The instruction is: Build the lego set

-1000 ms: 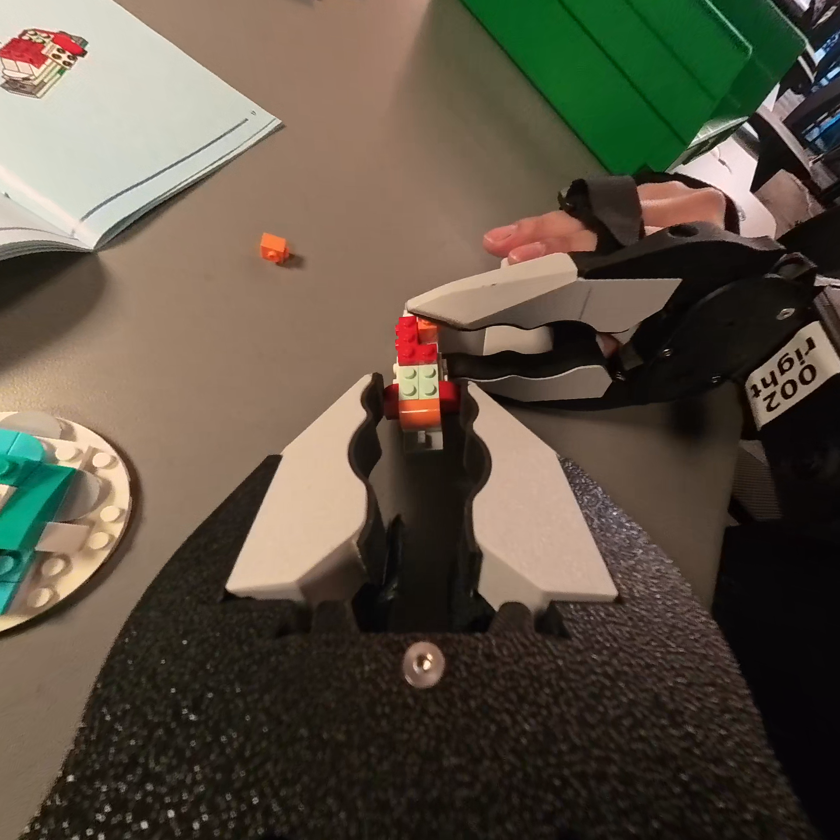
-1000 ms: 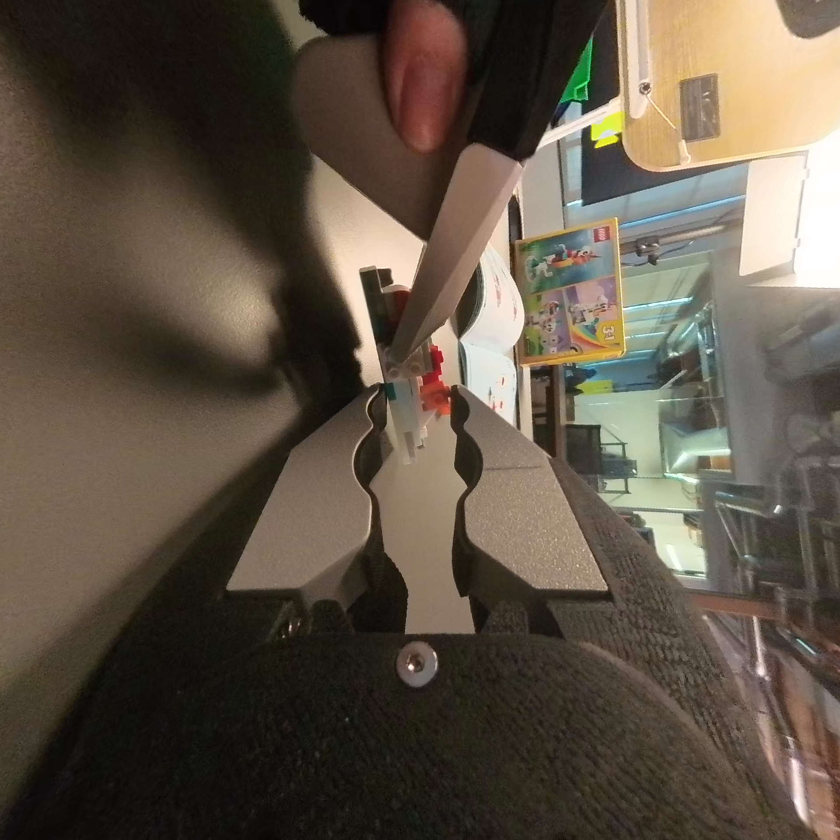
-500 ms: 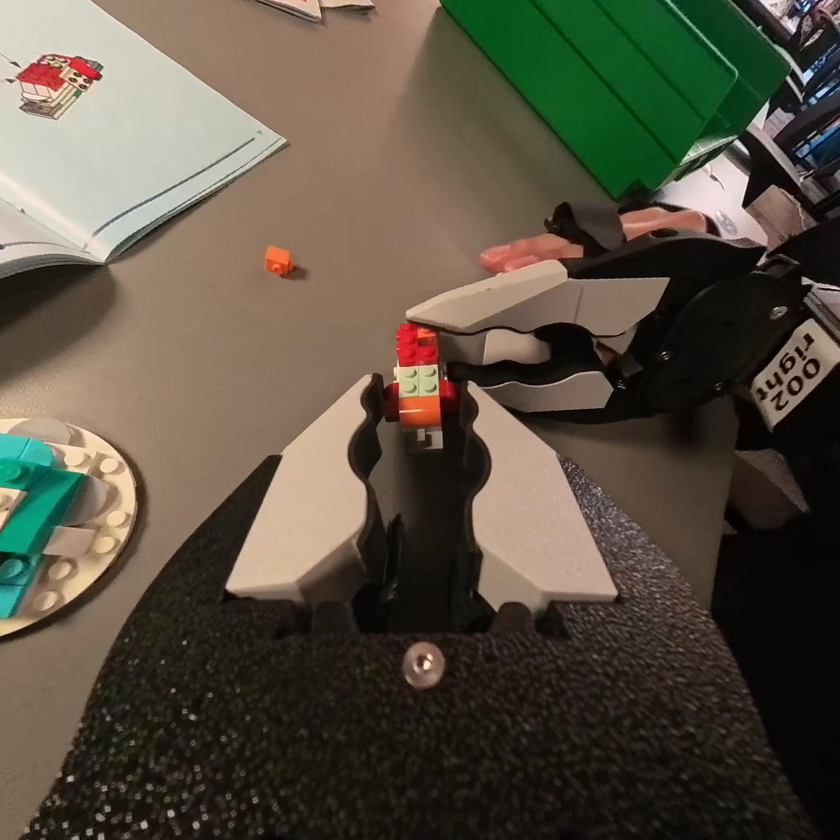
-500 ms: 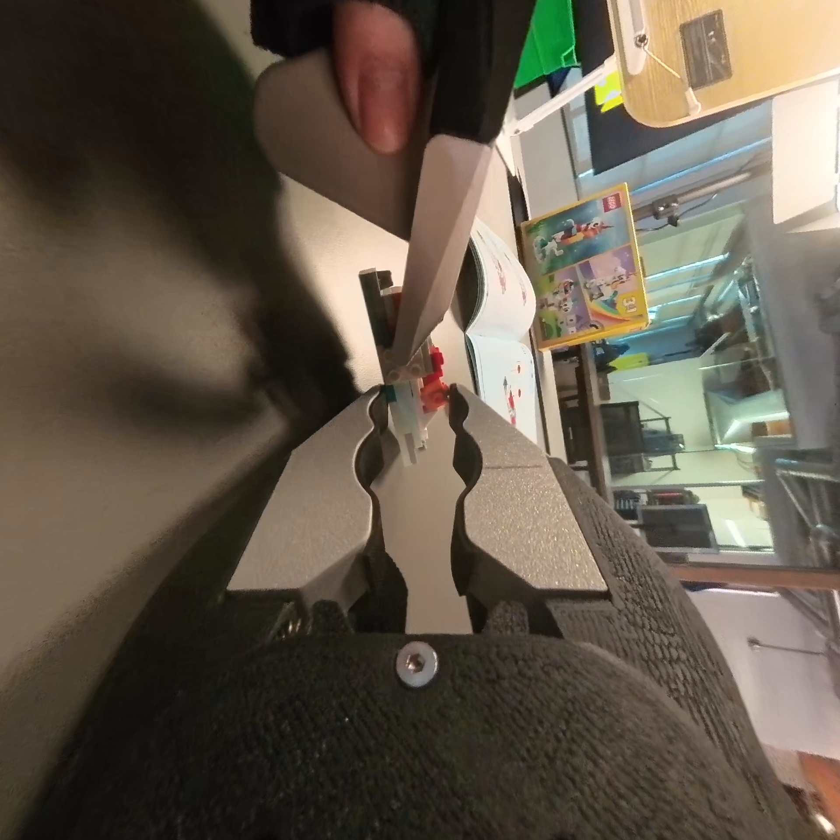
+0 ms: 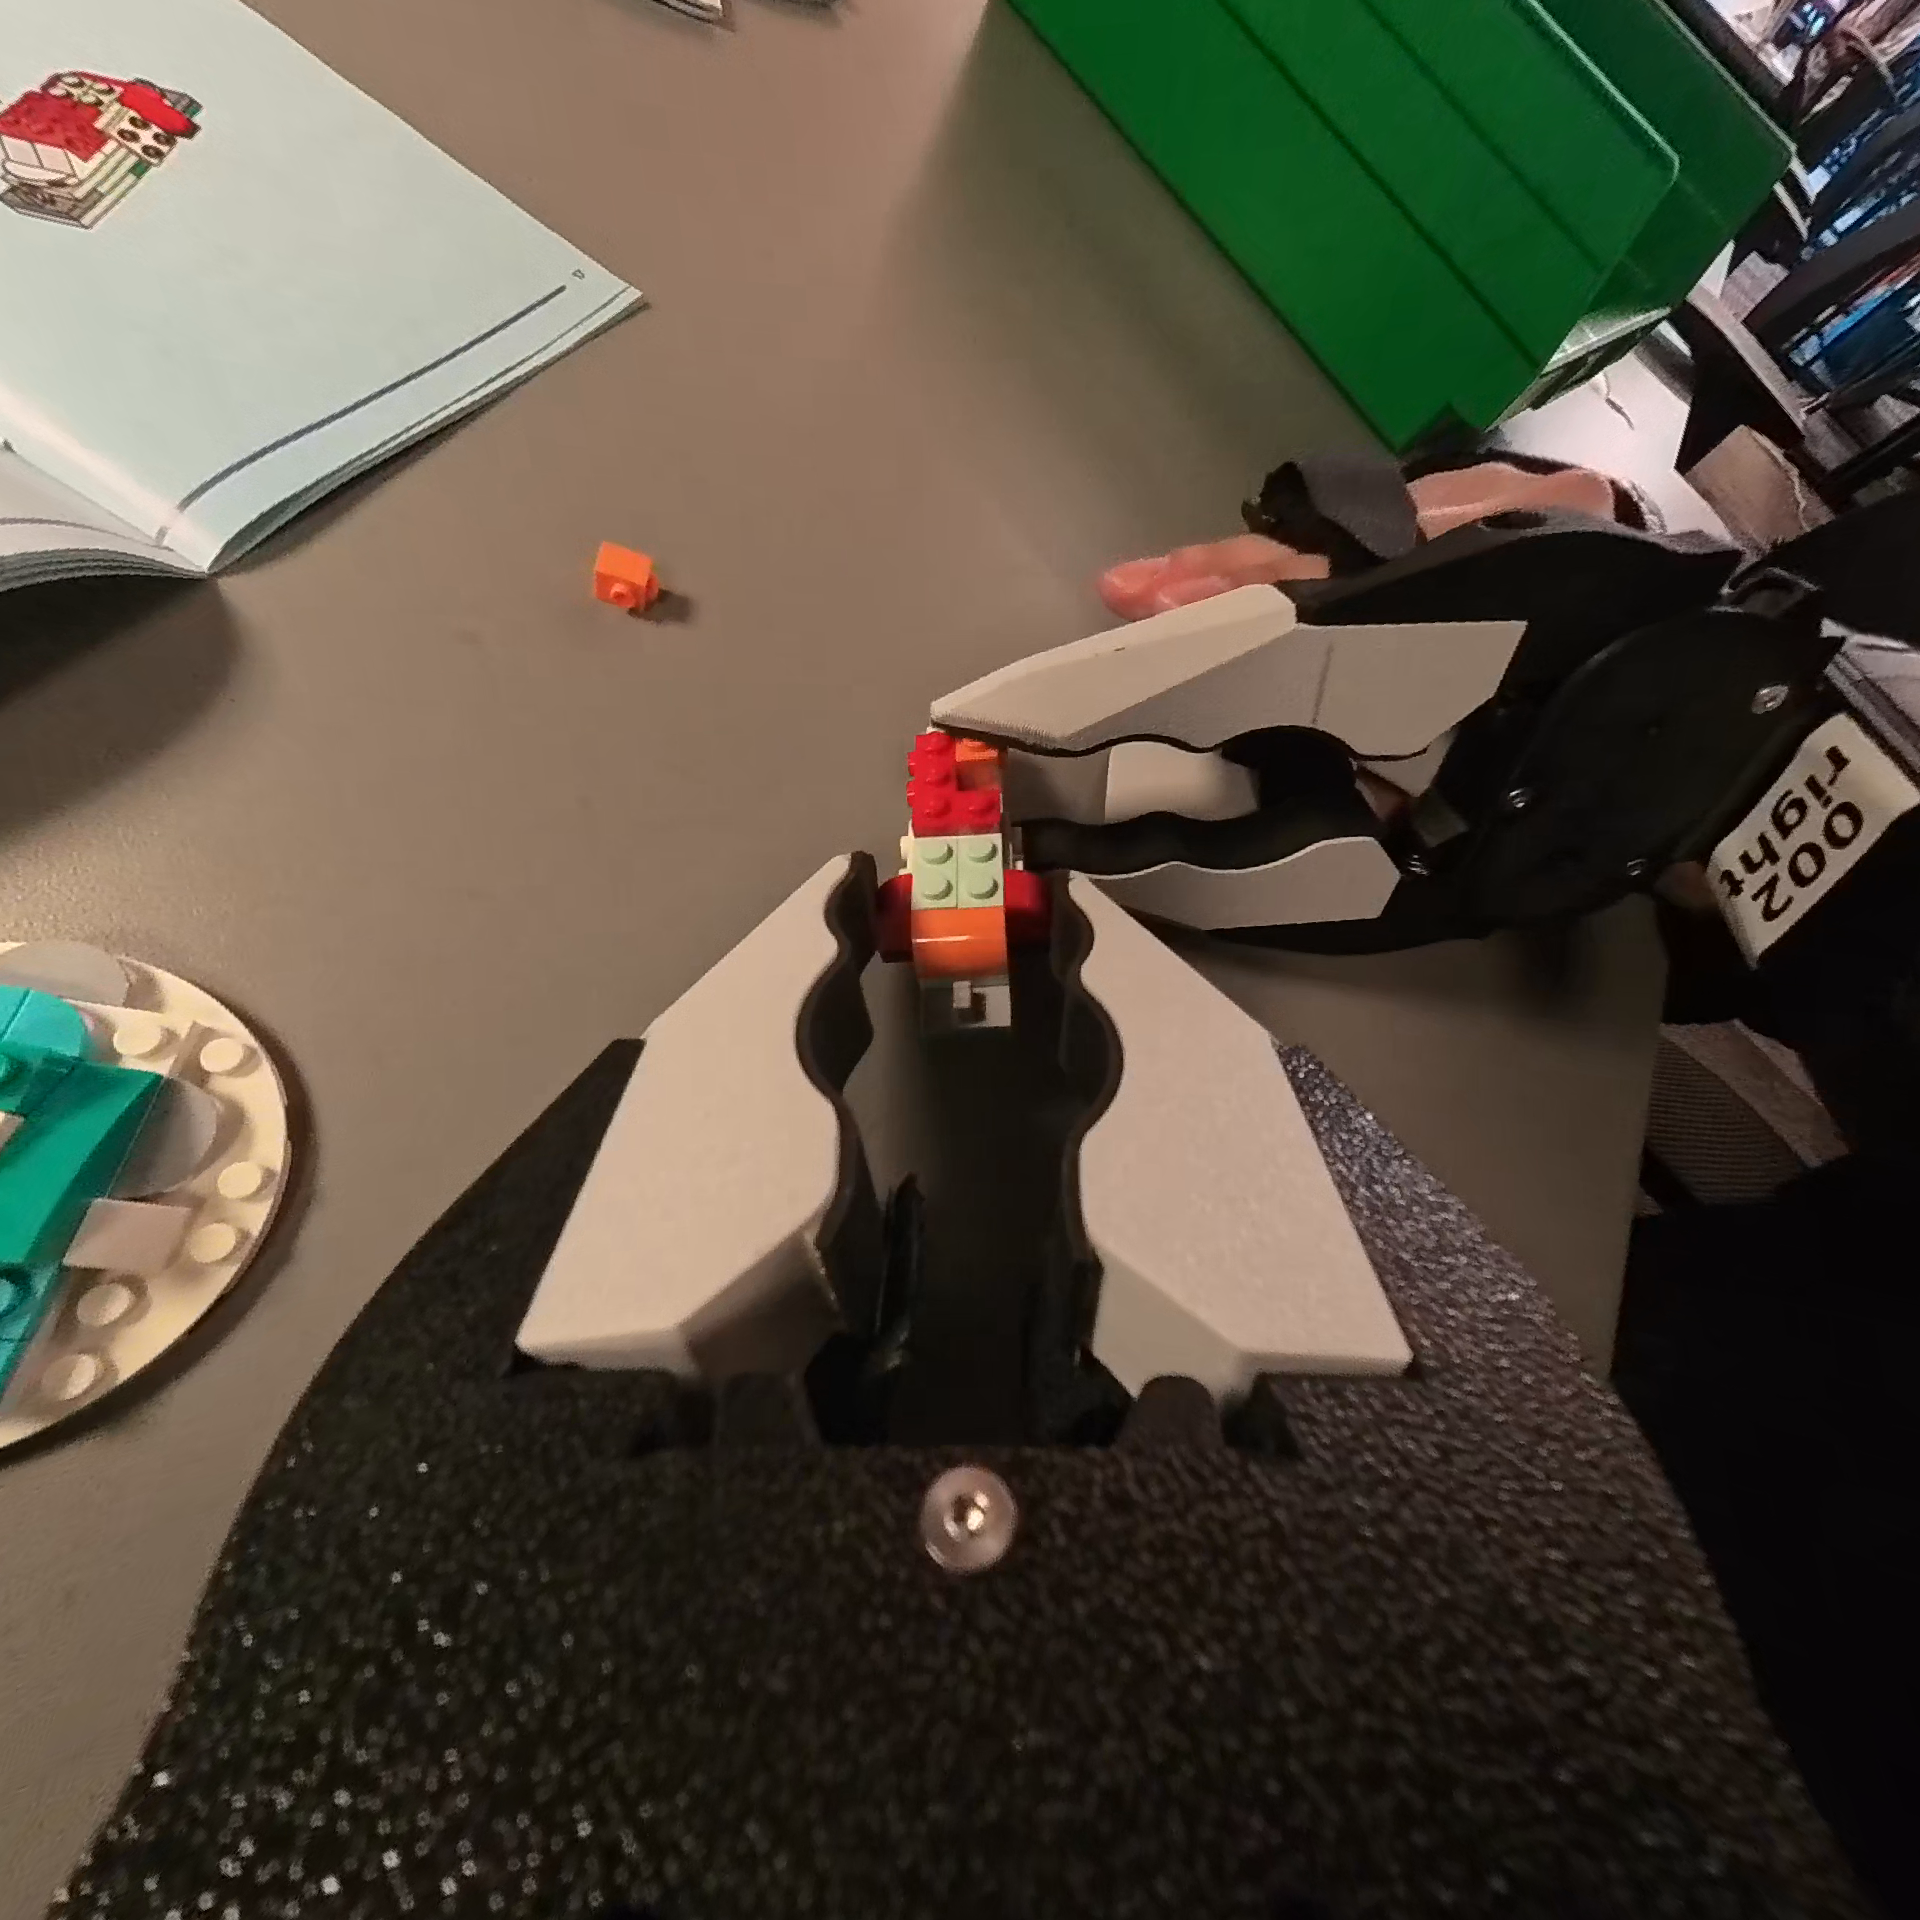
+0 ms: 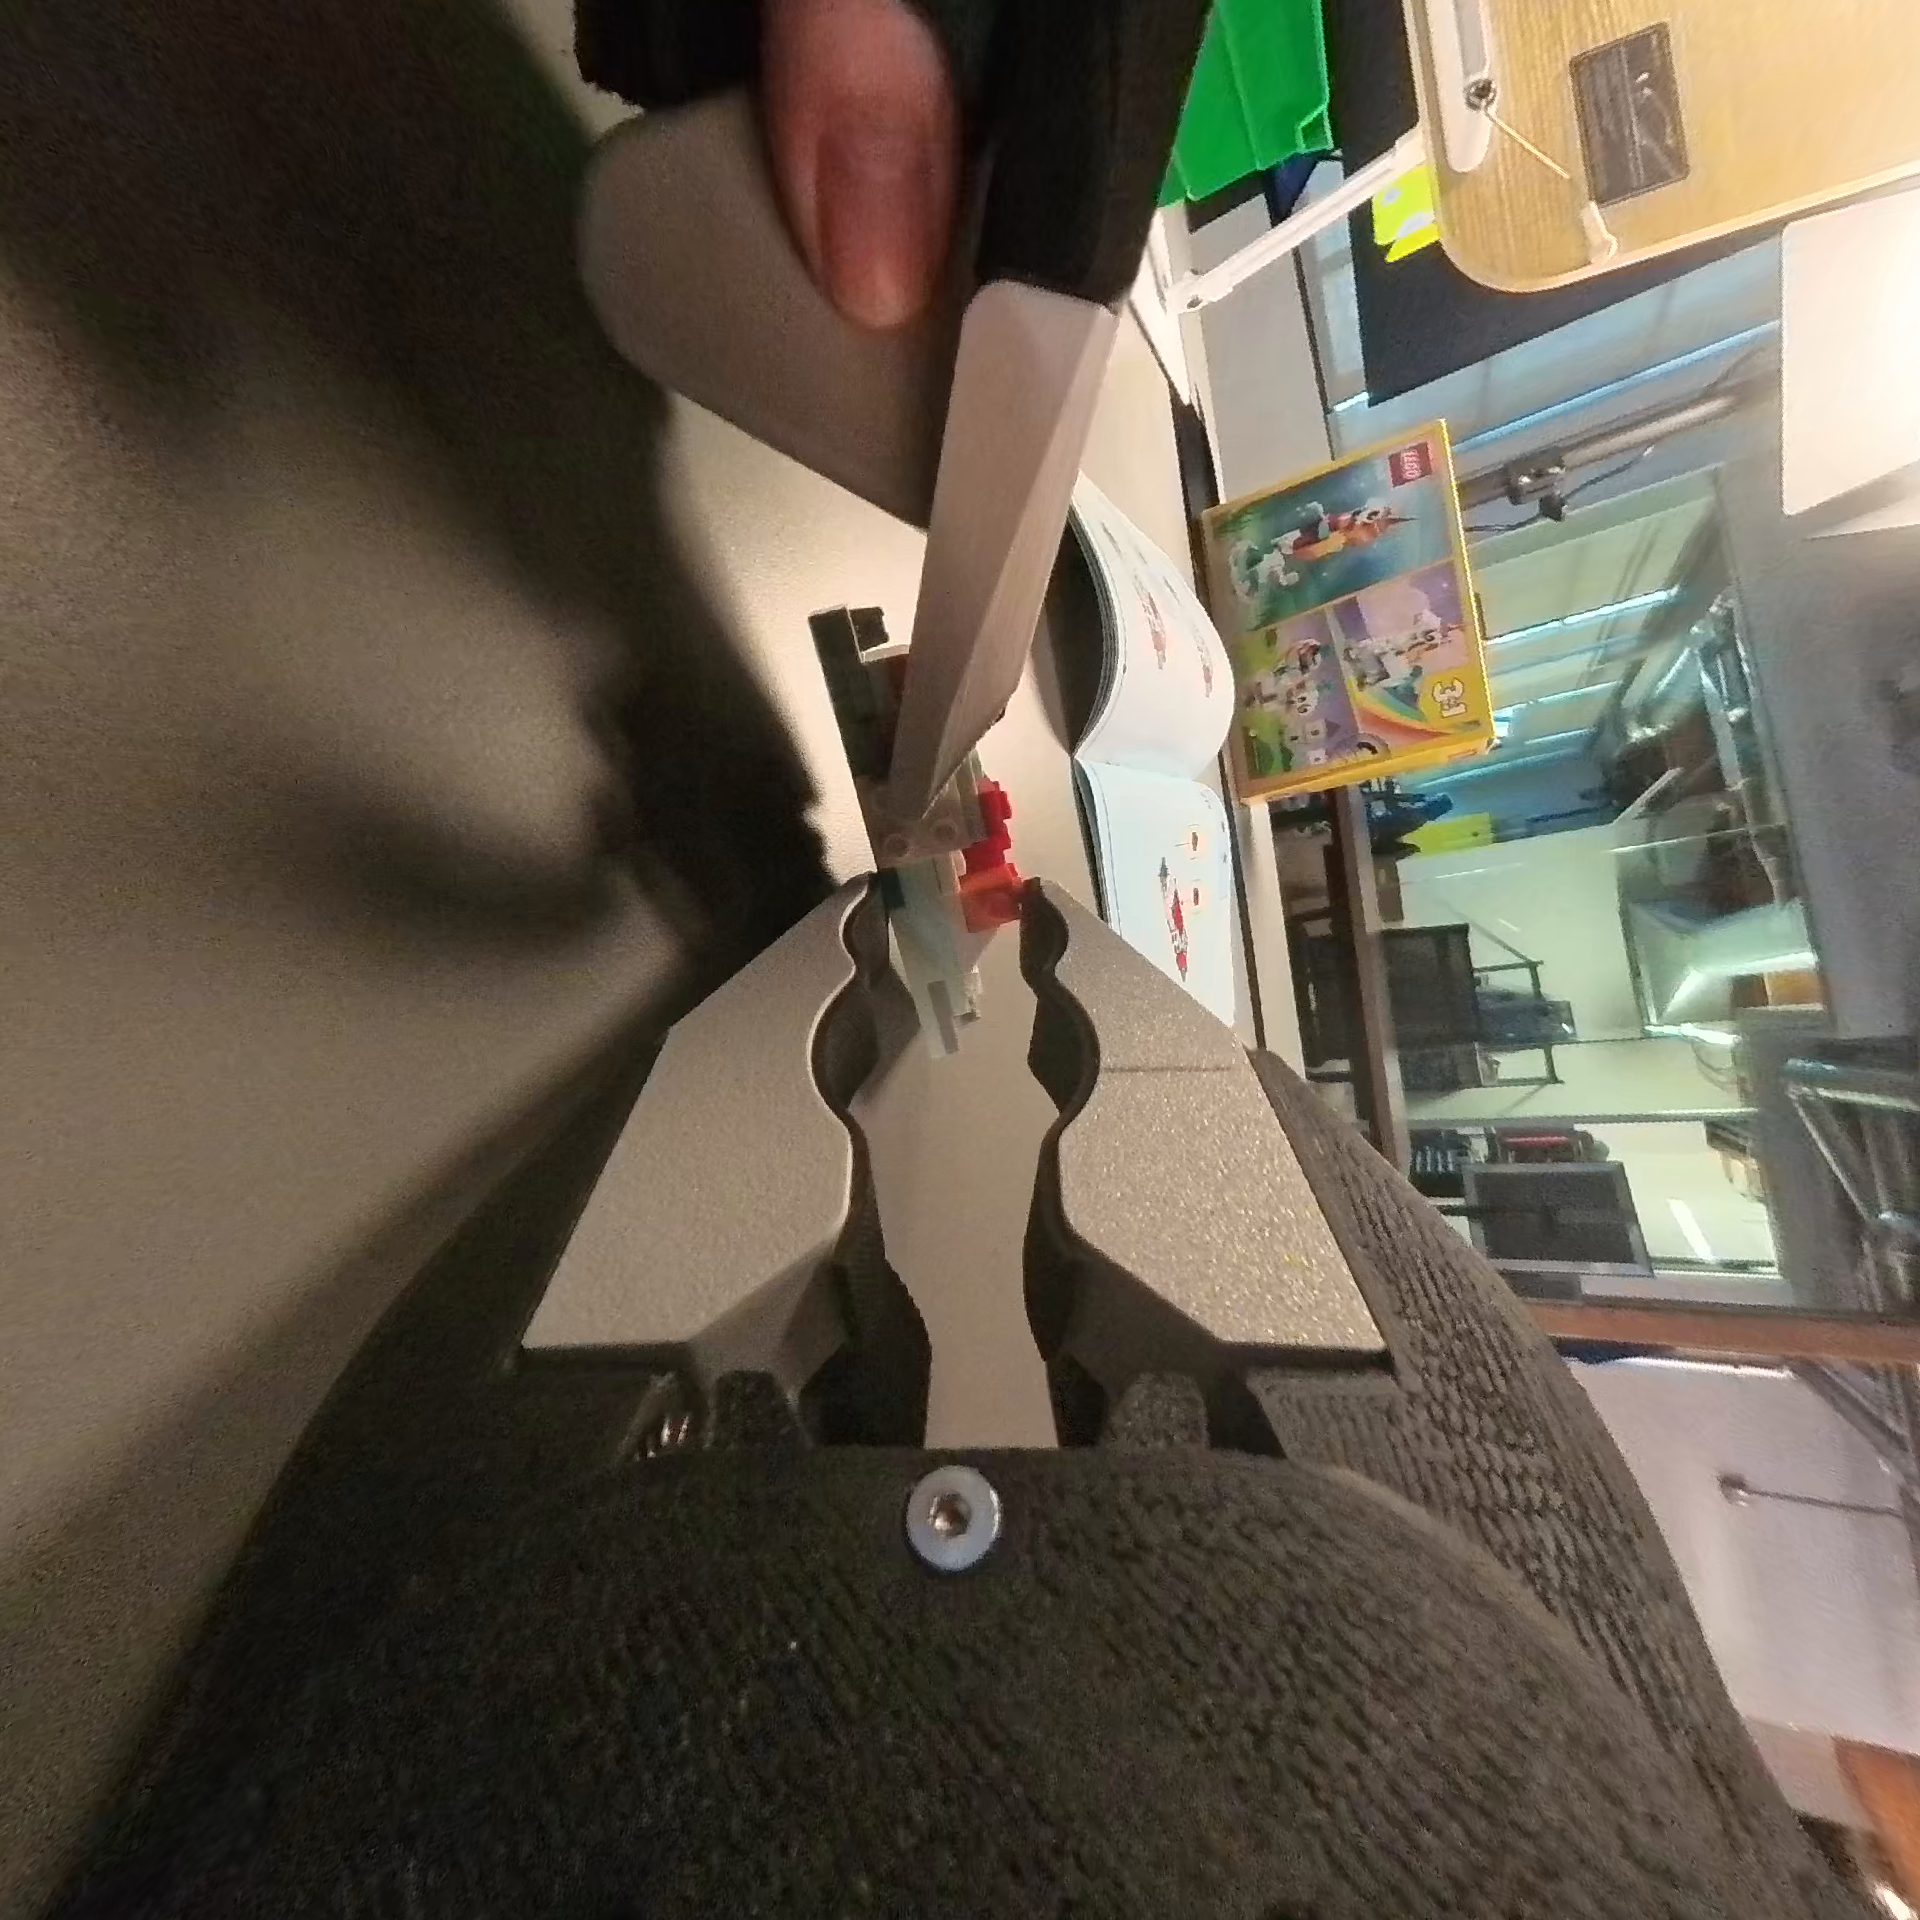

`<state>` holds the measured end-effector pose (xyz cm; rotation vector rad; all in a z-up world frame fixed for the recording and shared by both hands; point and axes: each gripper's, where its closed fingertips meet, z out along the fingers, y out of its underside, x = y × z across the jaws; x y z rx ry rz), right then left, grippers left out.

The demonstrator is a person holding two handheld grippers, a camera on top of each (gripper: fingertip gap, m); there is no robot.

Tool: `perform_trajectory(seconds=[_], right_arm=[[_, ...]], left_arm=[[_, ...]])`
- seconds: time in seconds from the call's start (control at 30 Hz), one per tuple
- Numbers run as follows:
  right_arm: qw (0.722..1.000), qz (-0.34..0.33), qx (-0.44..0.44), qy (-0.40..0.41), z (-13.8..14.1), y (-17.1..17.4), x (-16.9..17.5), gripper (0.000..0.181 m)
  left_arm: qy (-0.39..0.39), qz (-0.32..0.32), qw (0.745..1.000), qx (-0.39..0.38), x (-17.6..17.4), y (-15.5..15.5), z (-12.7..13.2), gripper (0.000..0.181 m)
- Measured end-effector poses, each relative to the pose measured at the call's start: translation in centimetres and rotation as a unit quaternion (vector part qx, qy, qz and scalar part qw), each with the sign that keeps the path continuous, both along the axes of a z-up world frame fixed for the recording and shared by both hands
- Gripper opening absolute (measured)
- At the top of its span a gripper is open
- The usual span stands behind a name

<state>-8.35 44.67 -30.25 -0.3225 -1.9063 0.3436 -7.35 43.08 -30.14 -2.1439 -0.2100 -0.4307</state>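
A small lego assembly (image 5: 956,883) of red, light green, orange and grey bricks is held above the grey table. My left gripper (image 5: 961,914) is shut on its lower part, on the red and orange bricks. My right gripper (image 5: 987,779) comes in from the right, turned on its side, and is closed around the upper red and orange bricks. In the right wrist view the assembly (image 6: 935,914) sits between my right gripper's (image 6: 951,904) fingertips, and a left gripper finger (image 6: 977,623) reaches down onto it from above. A loose orange brick (image 5: 623,574) lies on the table beyond.
An open instruction booklet (image 5: 260,312) lies at the far left. A round white studded plate (image 5: 208,1122) carrying teal bricks sits at the left edge. Green bins (image 5: 1403,187) stand at the back right. The set's box (image 6: 1351,613) stands beyond the booklet. Only a small space, under 4 cm, lies between the two pairs of fingers.
Both grippers stay on the assembly. The right gripper has tilted slightly, and the pair has drifted a little over the table.
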Motion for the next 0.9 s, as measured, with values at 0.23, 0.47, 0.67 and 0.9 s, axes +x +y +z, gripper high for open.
perform_trajectory(seconds=[0.23, 0.47, 0.67, 0.9], right_arm=[[1.000, -0.004, -0.020, 0.003, 0.3, 0.0, -0.1, 0.025], [0.982, 0.026, -0.180, -0.052, 1.4, -0.1, 1.0, 0.046], [0.901, -0.120, -0.386, -0.155, 1.4, 3.6, -2.6, 0.029], [0.869, -0.178, -0.403, -0.224, -1.1, 4.6, -5.9, 0.017]], left_arm=[[0.001, 0.004, 1.000, 0.011, -0.1, 0.1, 0.3, 0.031], [0.075, 0.030, 0.997, -0.005, -1.6, -0.3, -0.5, 0.031], [0.150, 0.035, 0.988, -0.015, -2.2, -0.9, -1.0, 0.031], [0.203, 0.031, 0.978, -0.018, -2.2, -1.0, -1.1, 0.031]])
